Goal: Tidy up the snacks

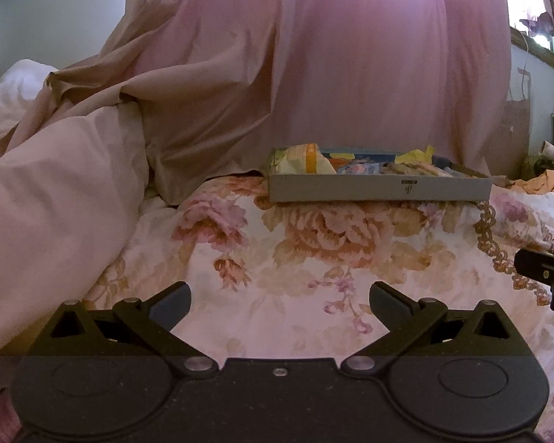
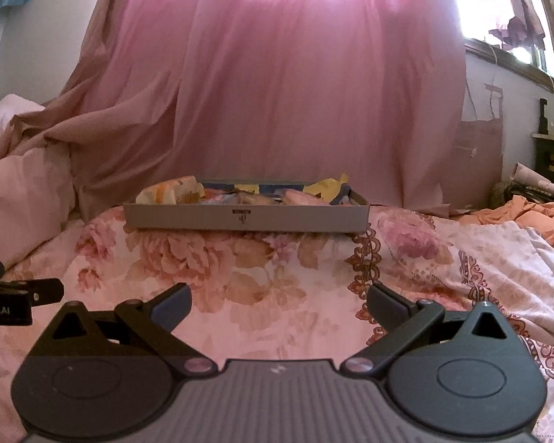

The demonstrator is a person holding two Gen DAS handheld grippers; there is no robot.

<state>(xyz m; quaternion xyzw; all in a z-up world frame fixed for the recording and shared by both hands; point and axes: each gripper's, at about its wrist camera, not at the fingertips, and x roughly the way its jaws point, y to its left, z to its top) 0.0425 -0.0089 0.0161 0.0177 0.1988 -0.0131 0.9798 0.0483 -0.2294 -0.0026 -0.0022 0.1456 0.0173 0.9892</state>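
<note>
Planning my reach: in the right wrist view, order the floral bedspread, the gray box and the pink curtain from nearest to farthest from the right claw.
1. Bedspread, directly under the right claw.
2. Box, ahead, centre-left.
3. Curtain, behind the box.

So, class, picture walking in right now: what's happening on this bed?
A person holds a two-finger gripper in each hand above a floral bedspread. The left gripper and right gripper are both open and hold nothing. Ahead of them a shallow grey box sits on the bedspread in front of a pink curtain, with snack packets lying loosely inside it. Neither gripper touches the box, so no snack is being handled at this moment.
</note>
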